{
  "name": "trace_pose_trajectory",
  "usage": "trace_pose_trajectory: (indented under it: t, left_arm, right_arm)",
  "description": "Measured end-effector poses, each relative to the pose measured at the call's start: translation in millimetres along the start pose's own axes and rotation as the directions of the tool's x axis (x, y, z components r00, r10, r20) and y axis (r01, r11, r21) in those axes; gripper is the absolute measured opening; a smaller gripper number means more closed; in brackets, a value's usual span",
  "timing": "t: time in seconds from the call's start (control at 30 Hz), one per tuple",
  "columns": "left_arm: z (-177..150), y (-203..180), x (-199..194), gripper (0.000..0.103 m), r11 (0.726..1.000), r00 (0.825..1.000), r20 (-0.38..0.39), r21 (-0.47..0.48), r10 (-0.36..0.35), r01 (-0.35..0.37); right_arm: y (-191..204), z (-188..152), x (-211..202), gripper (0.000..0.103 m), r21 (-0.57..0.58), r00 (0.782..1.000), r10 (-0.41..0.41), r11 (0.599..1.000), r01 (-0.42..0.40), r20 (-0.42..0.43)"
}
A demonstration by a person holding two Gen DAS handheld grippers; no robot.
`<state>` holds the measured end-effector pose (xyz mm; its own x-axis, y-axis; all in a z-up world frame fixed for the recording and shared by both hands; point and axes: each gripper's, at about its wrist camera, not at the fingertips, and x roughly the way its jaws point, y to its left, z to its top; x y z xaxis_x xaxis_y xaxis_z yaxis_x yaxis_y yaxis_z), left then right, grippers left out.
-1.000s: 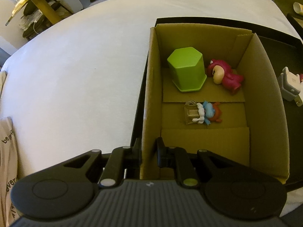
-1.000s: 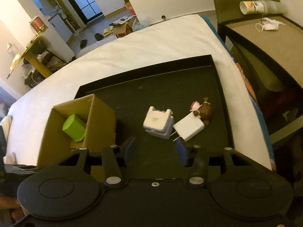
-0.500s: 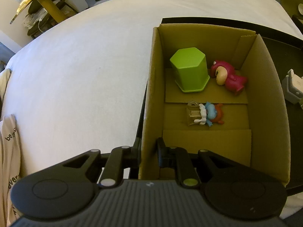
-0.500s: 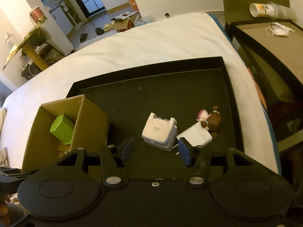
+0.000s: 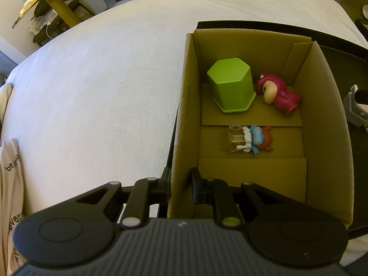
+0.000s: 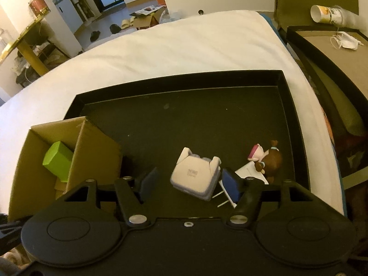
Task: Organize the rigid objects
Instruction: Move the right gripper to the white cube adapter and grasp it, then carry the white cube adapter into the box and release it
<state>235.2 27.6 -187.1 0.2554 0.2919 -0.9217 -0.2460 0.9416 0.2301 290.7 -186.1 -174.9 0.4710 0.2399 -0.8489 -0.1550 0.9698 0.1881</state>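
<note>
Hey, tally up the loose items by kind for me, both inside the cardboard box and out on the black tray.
Toy figures: 3 — pink figure, blue and orange figure, brown-haired figure
Chargers: 2 — grey charger, white plug
Green hexagonal container: 1
Total: 6

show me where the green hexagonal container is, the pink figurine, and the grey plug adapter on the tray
green hexagonal container (image 5: 228, 74): left wrist view, on its flat top face.
pink figurine (image 5: 284, 96): left wrist view, on its body, lying in the box.
grey plug adapter (image 6: 194, 172): right wrist view, on its broad labelled face.
</note>
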Motion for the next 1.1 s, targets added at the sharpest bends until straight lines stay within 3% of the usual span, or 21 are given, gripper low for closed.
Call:
trace_pose_trajectory:
  t: [0.3,0.5,1.1]
  left_arm:
    - [0,1,0,0.016,1.0,1.0,0.001,0.001,-0.004,0.004]
    - [0,1,0,0.016,1.0,1.0,0.001,0.0,-0.004,0.004]
    - [0,2,0,0.016,1.0,1.0,0.0,0.002,-0.019,0.019]
  right_arm:
    - [4,2,19,0.062,-0.026,0.998,-0.064,0.998,0.063,-0.028]
    - [7,1,24,0.047,-0.045,0.994,-0.096,0.995,0.094,-0.047]
    - [11,-8,-32,0.046,-0.02,1.0,-0.006,1.0,0.006,-0.005]
